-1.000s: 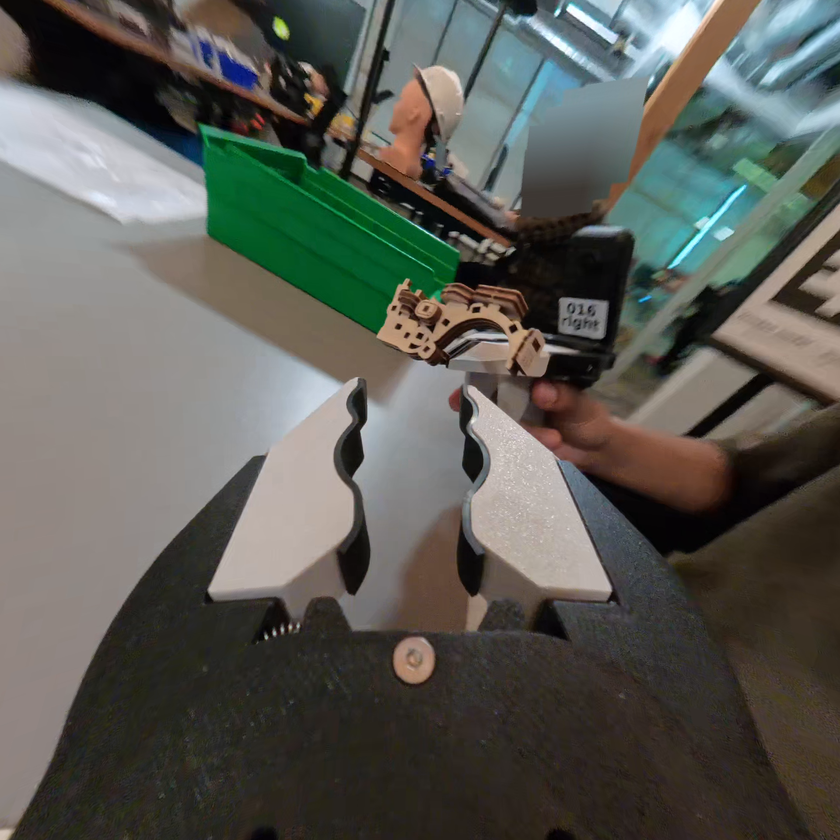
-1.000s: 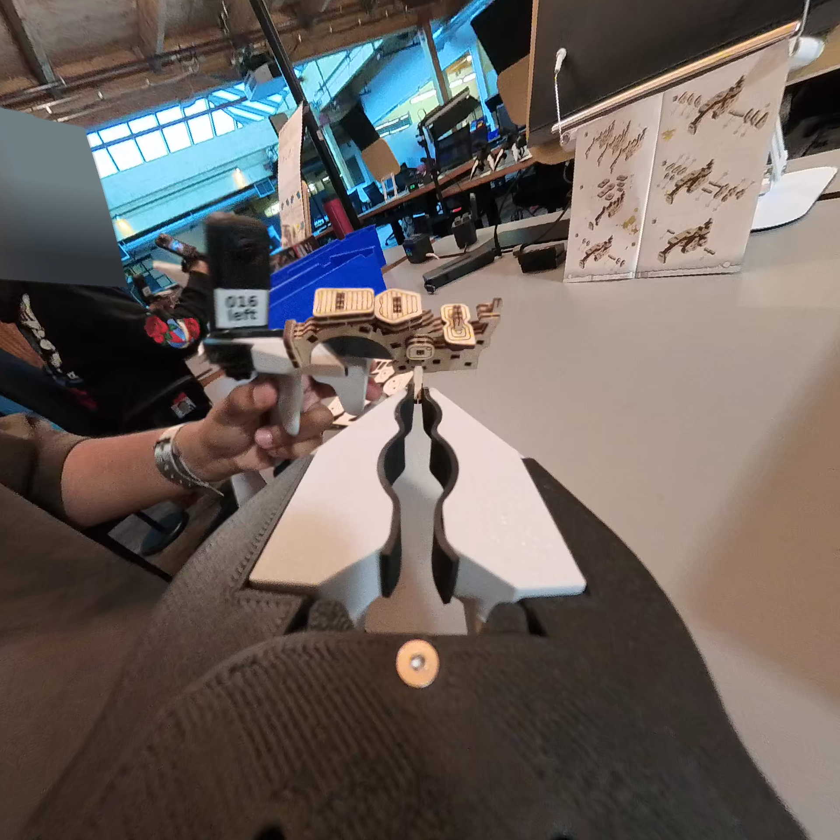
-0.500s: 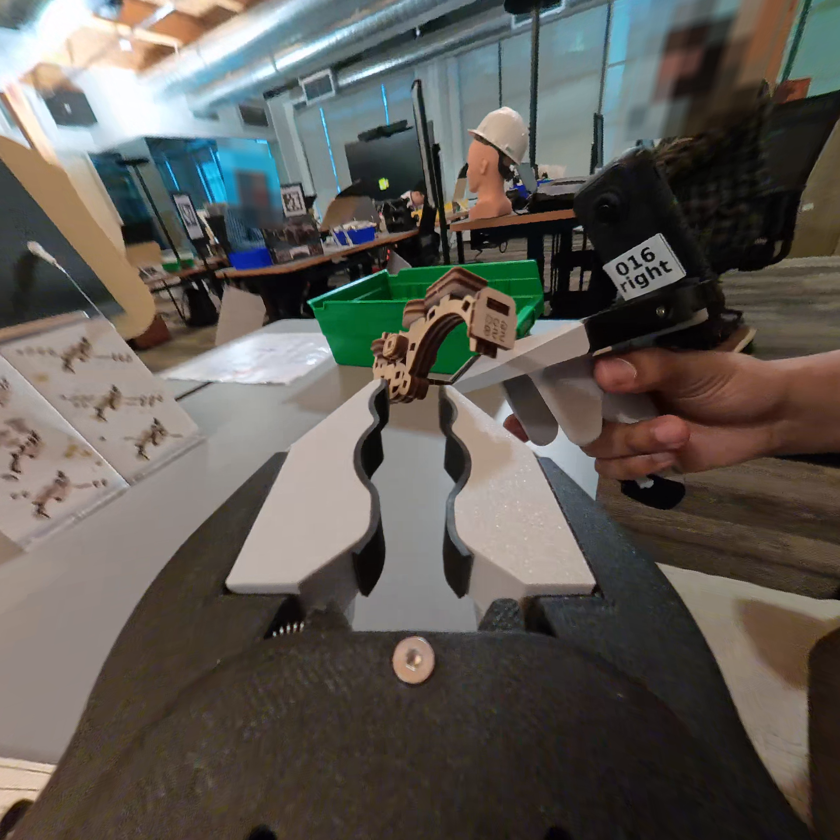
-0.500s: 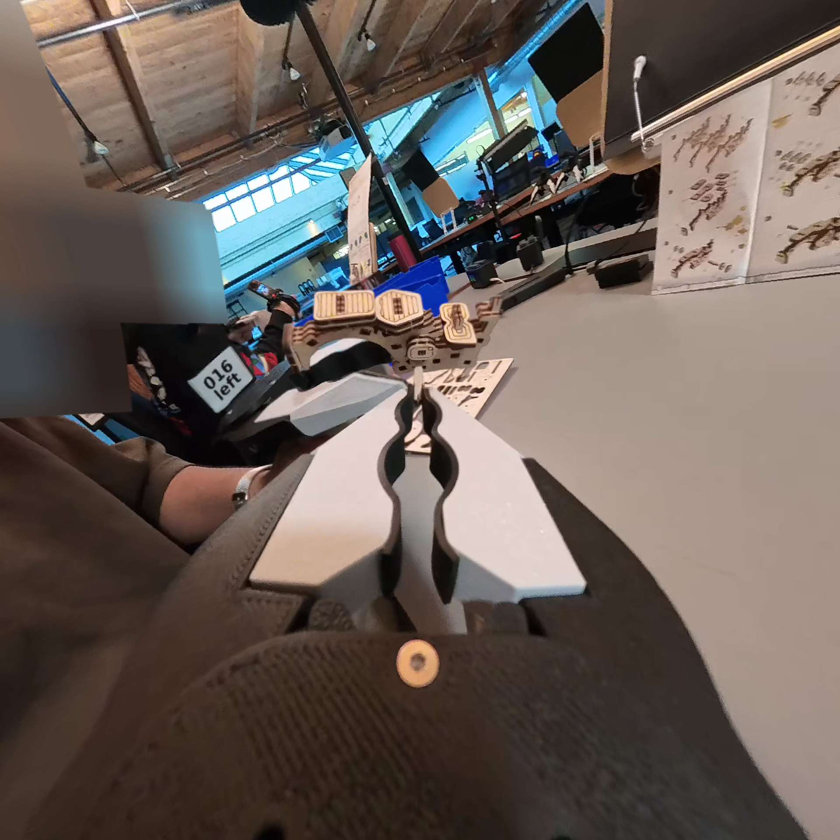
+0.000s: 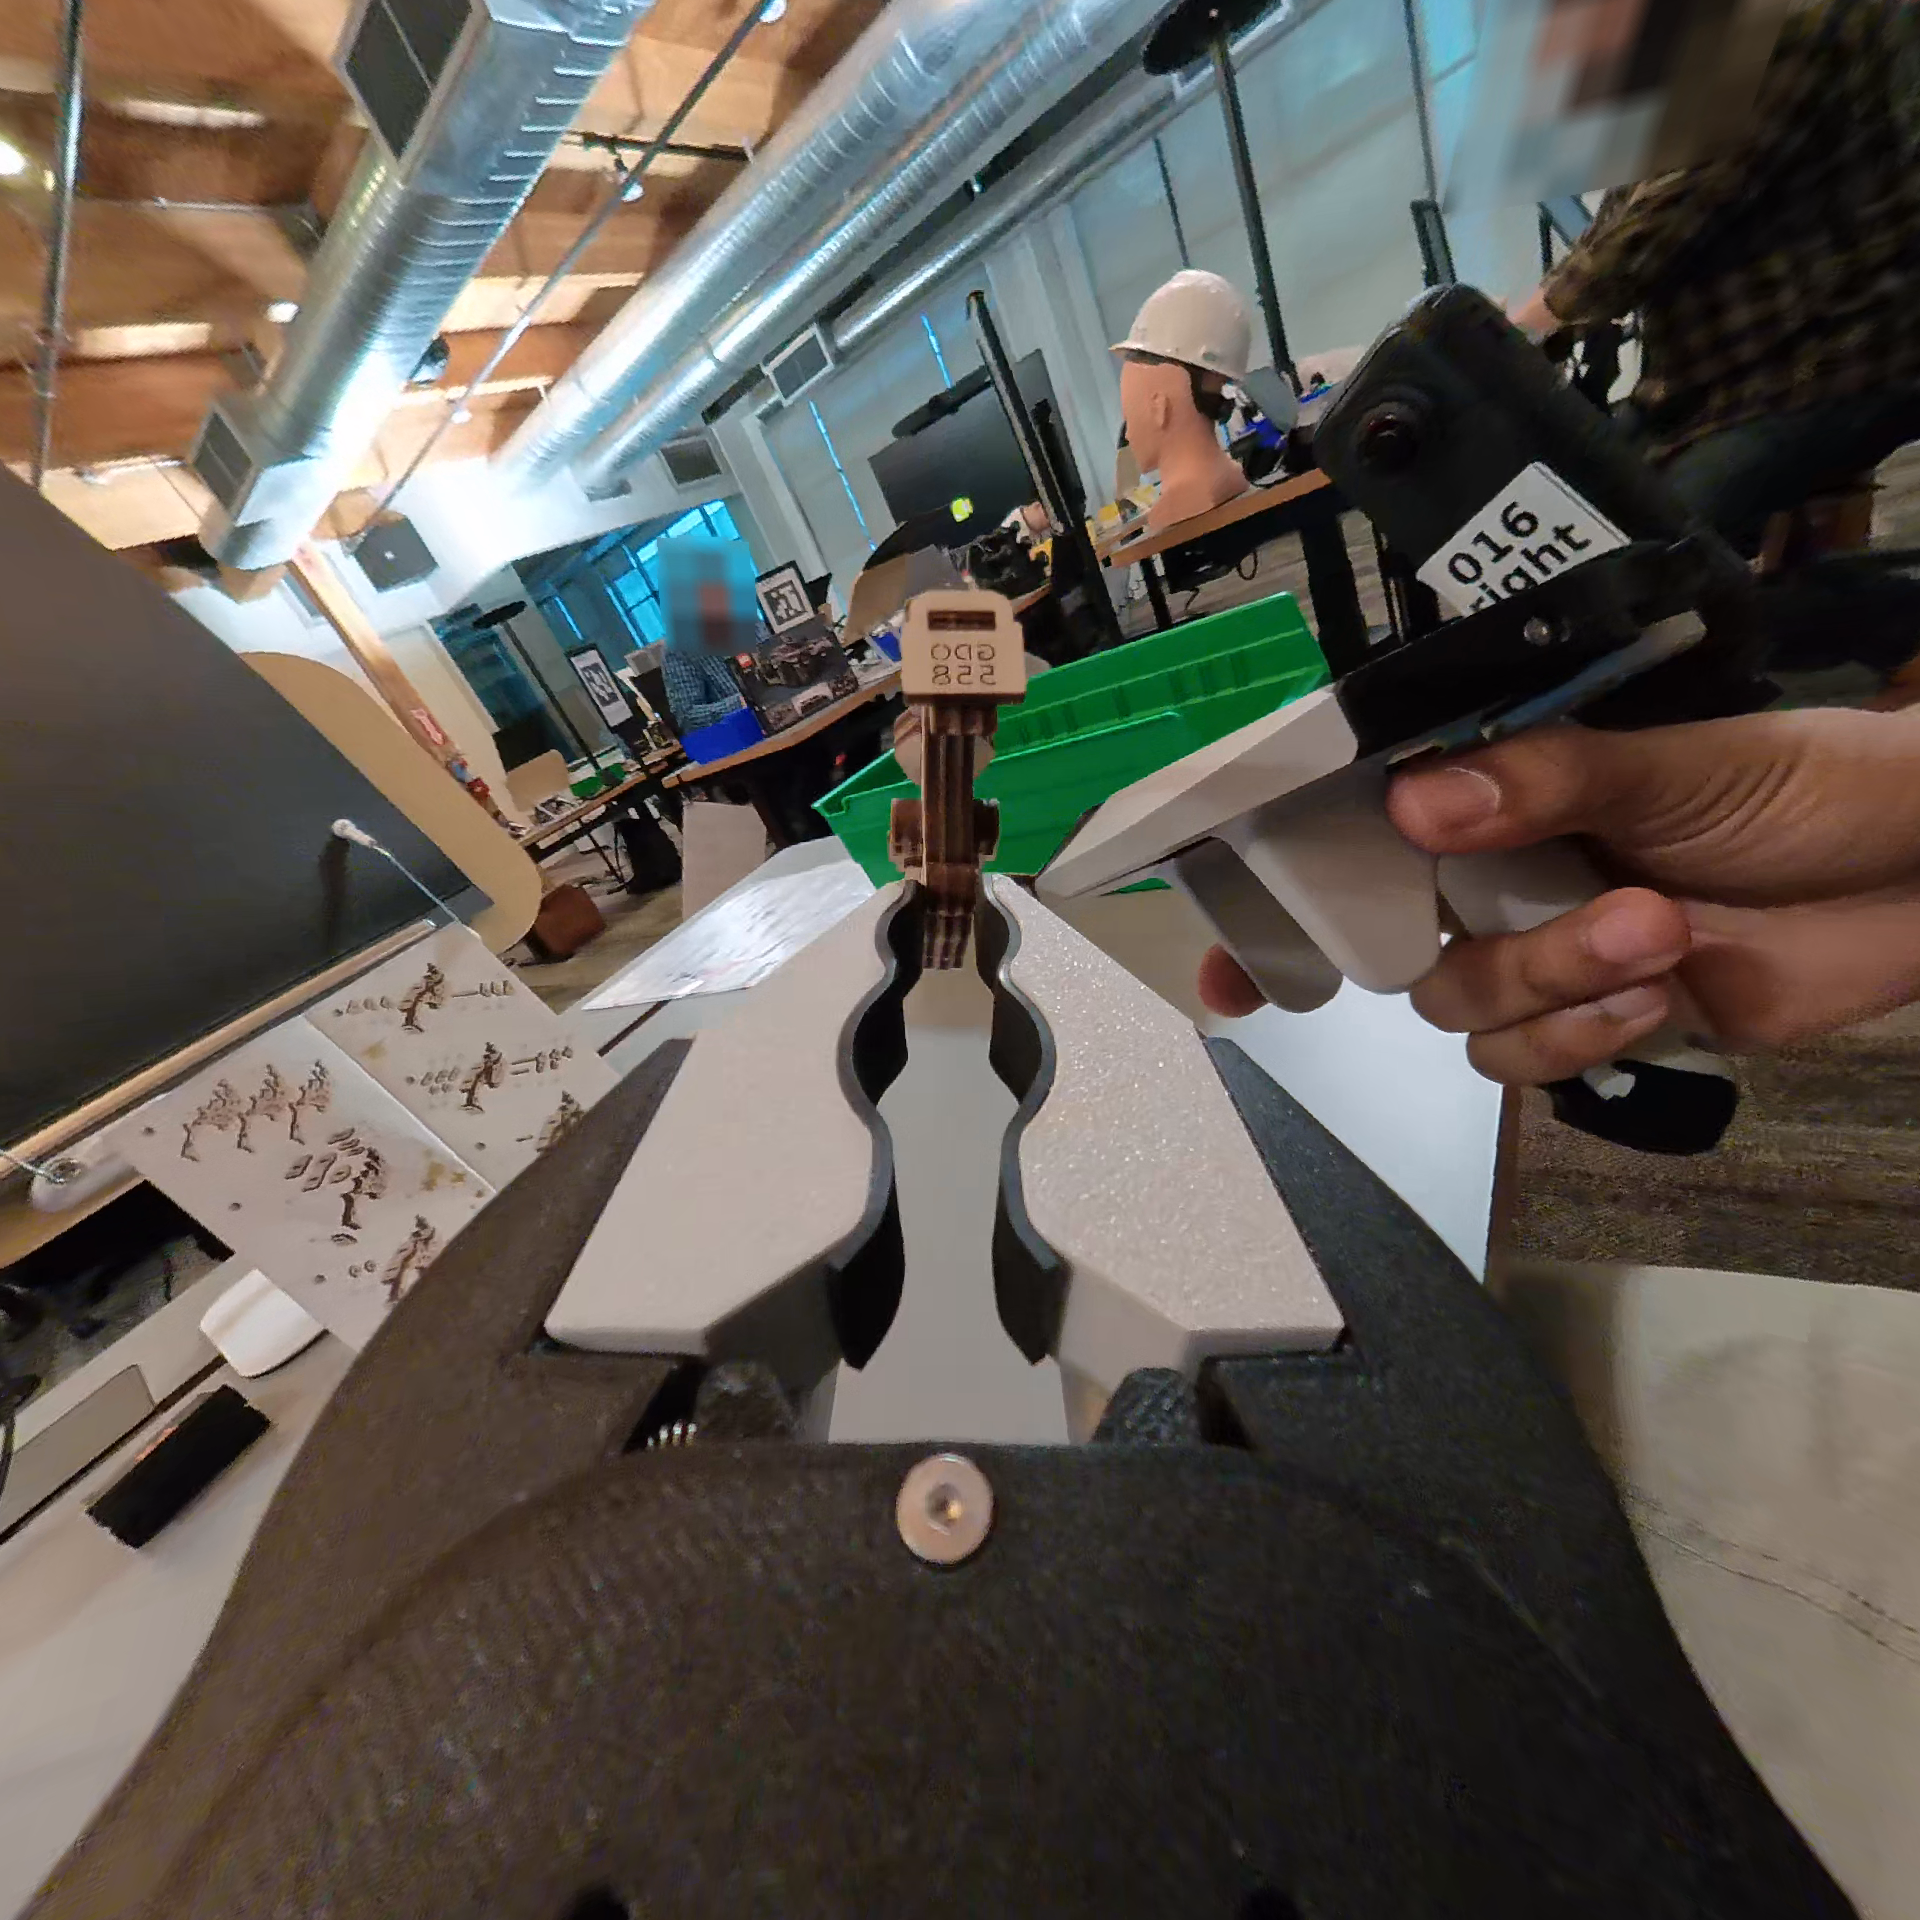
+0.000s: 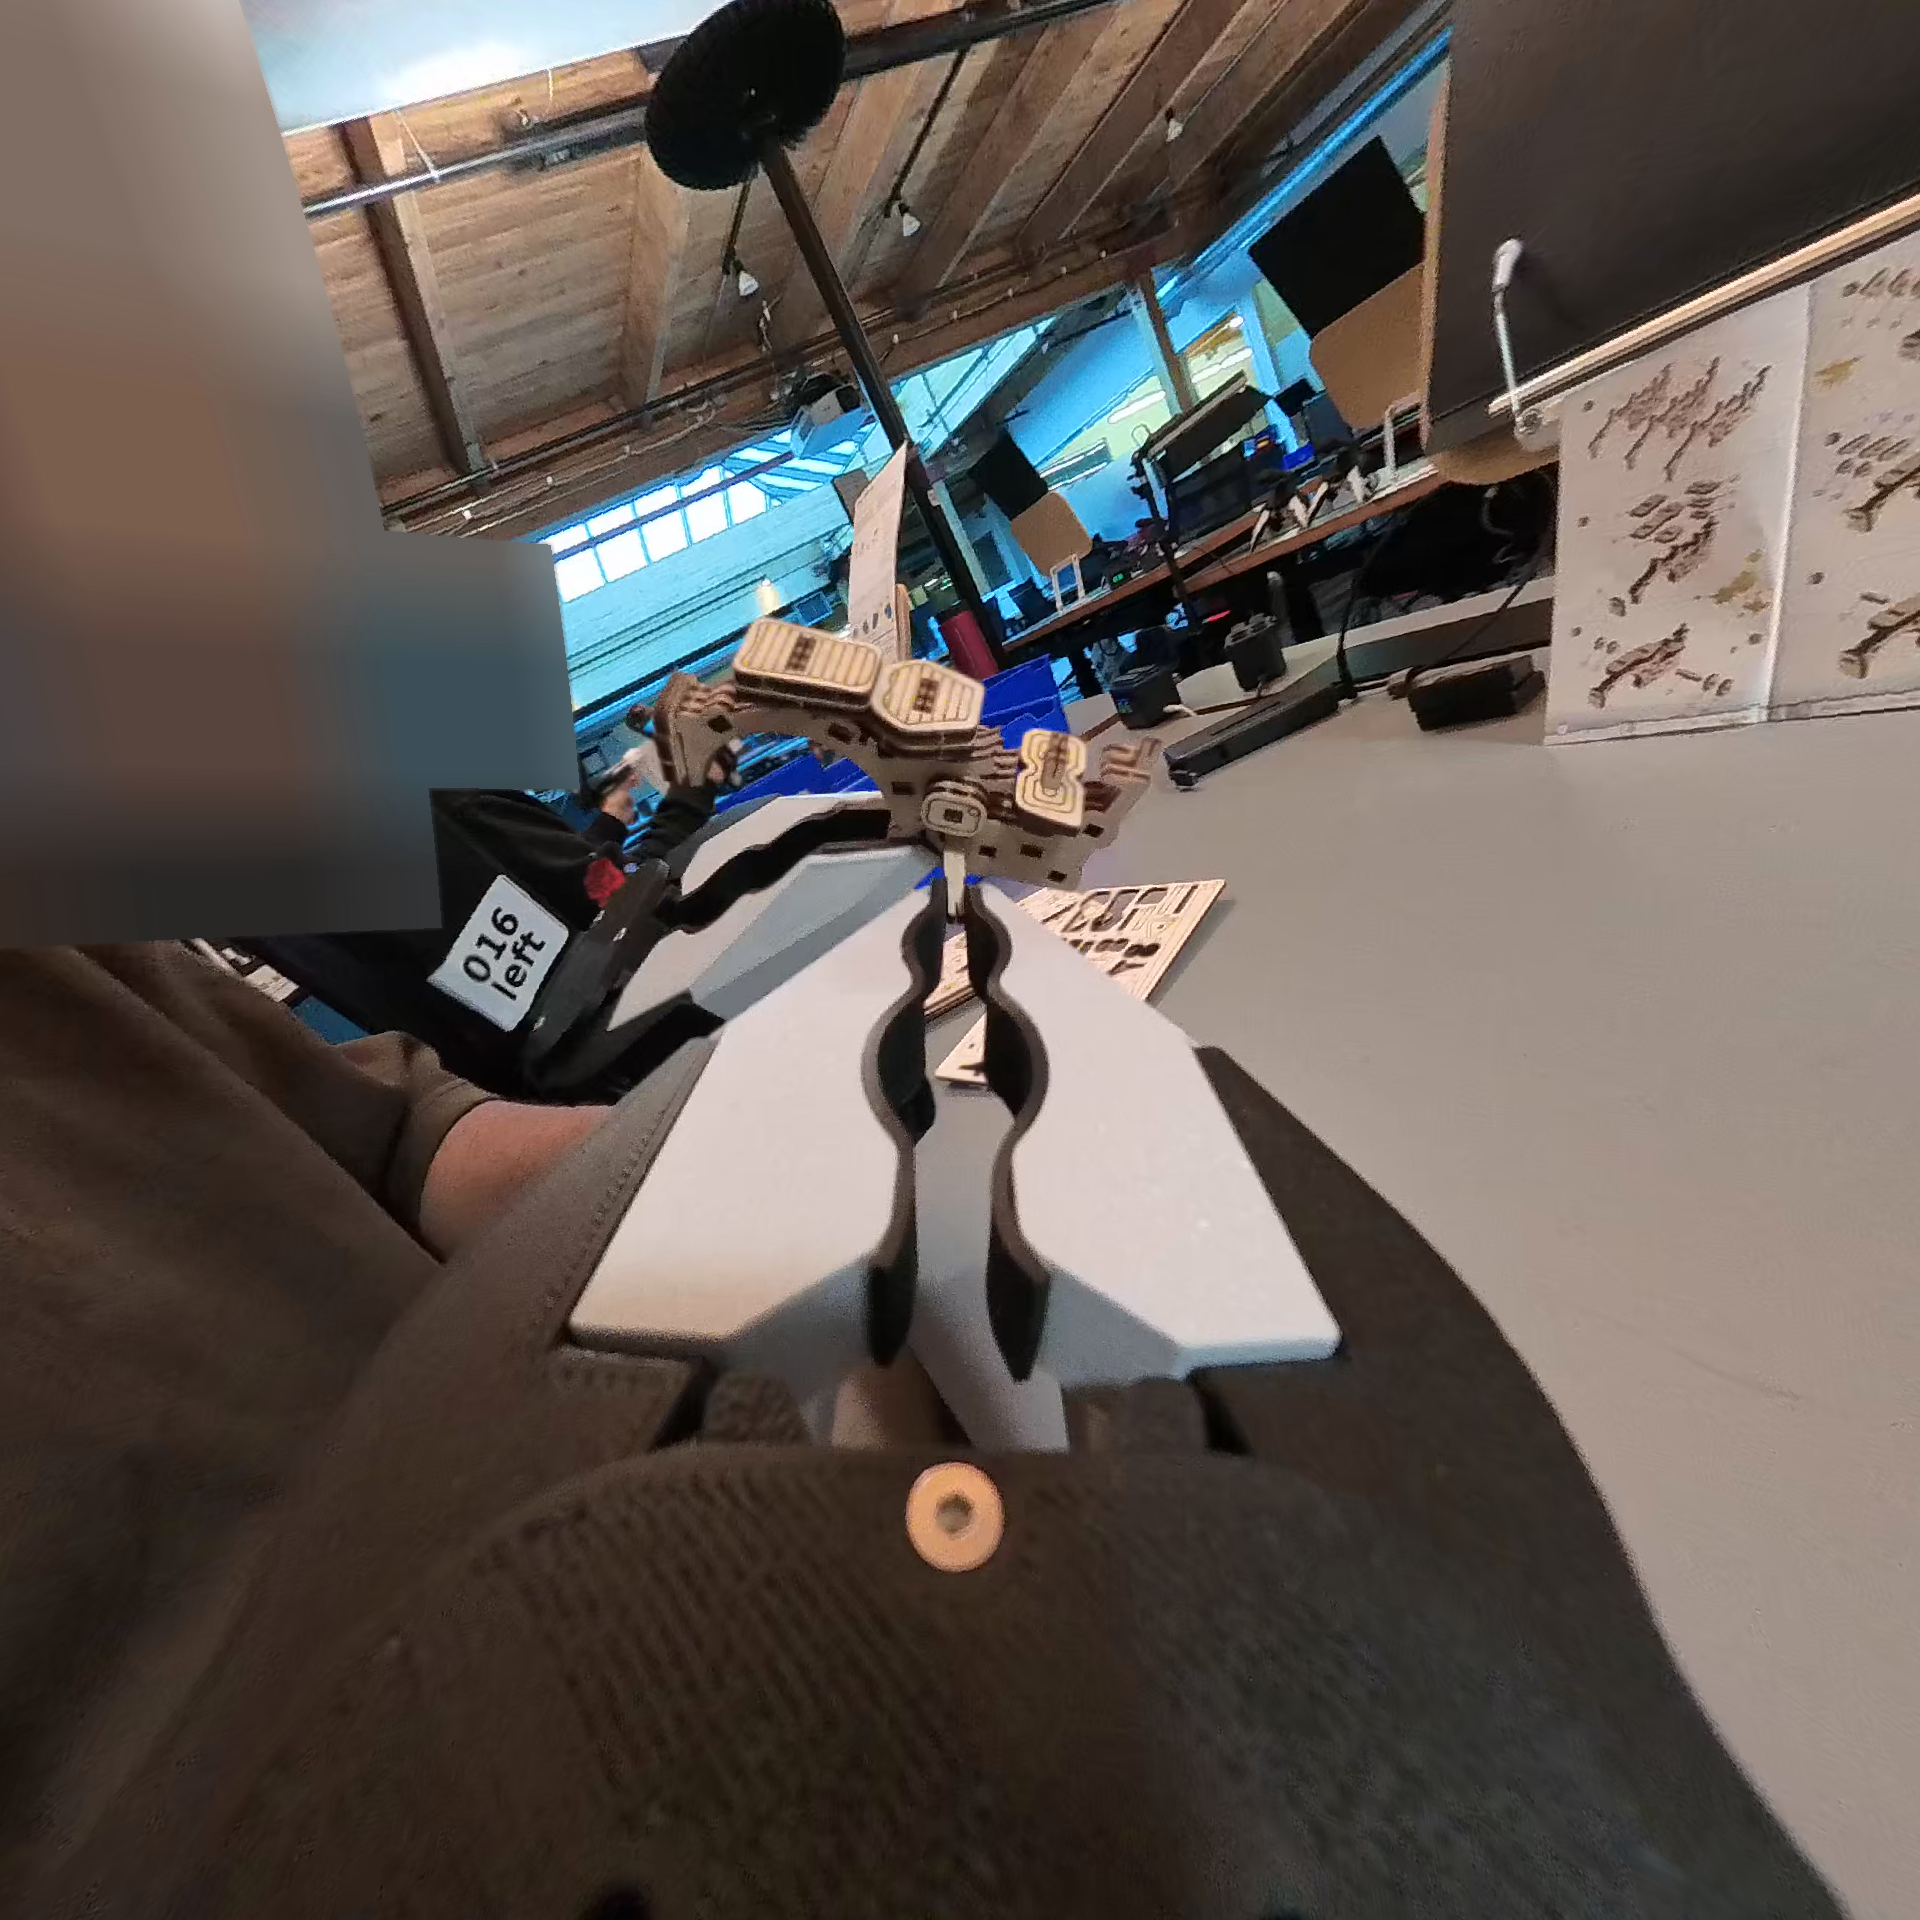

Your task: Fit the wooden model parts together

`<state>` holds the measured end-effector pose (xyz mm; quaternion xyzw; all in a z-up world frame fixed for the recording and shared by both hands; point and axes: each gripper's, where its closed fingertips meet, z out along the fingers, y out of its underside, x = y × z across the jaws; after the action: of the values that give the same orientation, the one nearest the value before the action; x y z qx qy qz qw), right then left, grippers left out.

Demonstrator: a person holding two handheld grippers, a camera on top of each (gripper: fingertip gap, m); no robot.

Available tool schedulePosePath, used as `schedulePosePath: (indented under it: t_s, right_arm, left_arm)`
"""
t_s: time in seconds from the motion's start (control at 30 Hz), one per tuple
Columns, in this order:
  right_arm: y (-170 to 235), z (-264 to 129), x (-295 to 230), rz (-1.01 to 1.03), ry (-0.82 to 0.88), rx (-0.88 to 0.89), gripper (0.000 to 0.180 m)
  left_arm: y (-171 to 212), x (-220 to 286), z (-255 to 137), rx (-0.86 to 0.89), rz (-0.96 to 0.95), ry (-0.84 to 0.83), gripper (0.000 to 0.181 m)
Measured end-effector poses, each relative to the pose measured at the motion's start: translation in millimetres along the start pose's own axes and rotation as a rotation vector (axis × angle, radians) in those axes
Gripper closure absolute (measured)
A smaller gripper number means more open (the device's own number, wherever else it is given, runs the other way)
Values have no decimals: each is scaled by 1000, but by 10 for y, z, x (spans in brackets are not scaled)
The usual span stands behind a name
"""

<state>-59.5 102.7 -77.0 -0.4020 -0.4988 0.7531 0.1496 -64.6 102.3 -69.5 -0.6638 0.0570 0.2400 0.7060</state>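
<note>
Wooden model (image 5: 948, 790) held up above the grey surface (image 6: 1558, 1039). Left gripper (image 5: 948, 920) clamped on model's lower end; right gripper (image 6: 951, 899) pinching thin tab under model. Parts sheet (image 6: 1117, 925) lies flat below model.

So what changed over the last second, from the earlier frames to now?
The left tongs, open and apart from the wooden model a second ago, swung in and closed on its end. Both views tilted up towards the ceiling. The right tongs stayed shut on a thin tab under the model, which is off the table throughout. Nothing was let go.
</note>
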Motion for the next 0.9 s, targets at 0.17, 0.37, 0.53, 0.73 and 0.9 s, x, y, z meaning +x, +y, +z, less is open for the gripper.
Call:
schedulePosePath:
  t_s: [0.17, 0.37, 0.53, 0.73, 0.9]
  right_arm:
    - [6, -6, -21, 12, 15, 17, 178]
    - [16, 5, -21, 35, 19, 29, 179]
    - [22, 3, -16, 41, 23, 26, 179]
    - [48, 38, 11, 85, 17, 10, 178]
    - [159, 74, 103, 92, 41, -42, 168]
  left_arm:
    - [17, 8, 3, -14, 6, 5, 175]
    - [26, 17, 9, -23, 20, 0, 175]
    - [43, 24, 14, -31, 5, 15, 174]
    - [89, 4, 16, -33, -89, 52, 175]
    - [164, -114, 23, -31, -317, 56, 175]
